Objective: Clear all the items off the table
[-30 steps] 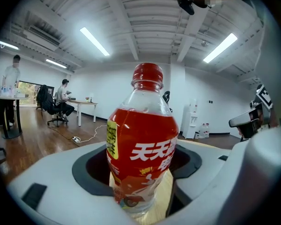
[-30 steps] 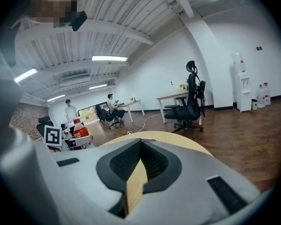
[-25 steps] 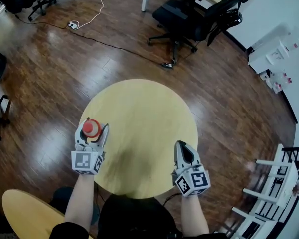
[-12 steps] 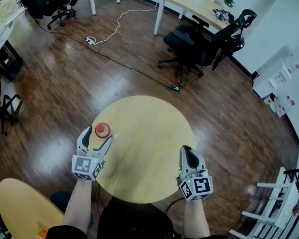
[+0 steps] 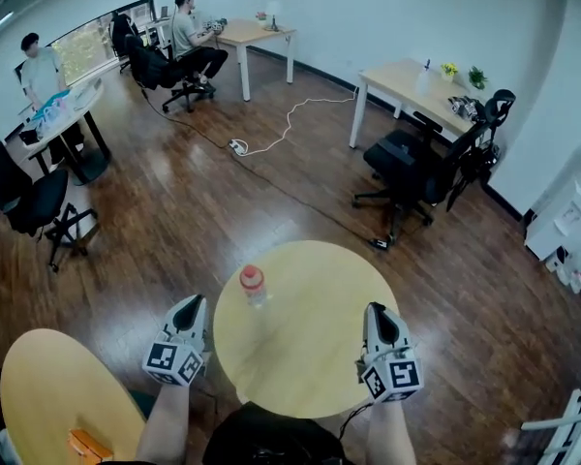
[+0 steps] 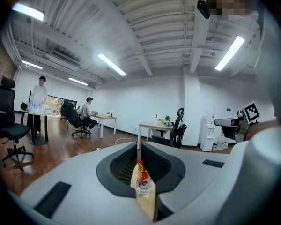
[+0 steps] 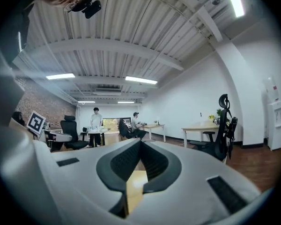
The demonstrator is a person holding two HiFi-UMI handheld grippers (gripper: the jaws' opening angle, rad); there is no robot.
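Note:
A clear plastic bottle [image 5: 253, 285] with a red cap stands upright on the round yellow table [image 5: 320, 356], near its far left edge. My left gripper [image 5: 192, 304] hangs just off the table's left rim, shut and empty, a short way short of the bottle. In the left gripper view the bottle [image 6: 141, 180] shows through the thin slit between the shut jaws of the left gripper [image 6: 138, 147], above a strip of table [image 6: 148, 204]. My right gripper [image 5: 378, 311] hovers over the table's right edge, shut on nothing. In its own view the right gripper [image 7: 140, 143] frames only table top [image 7: 135, 185].
A second round yellow table [image 5: 48, 395] with an orange item [image 5: 87, 446] lies at the lower left. Black office chairs [image 5: 421, 177] stand past the table, another [image 5: 24, 201] at the left. A white cable [image 5: 276, 134] runs over the wood floor. Two people are at far desks.
My left gripper let go of the bottle, drew back off the table's left edge and shut. The bottle stays standing on the table. The head view has tilted up toward the room.

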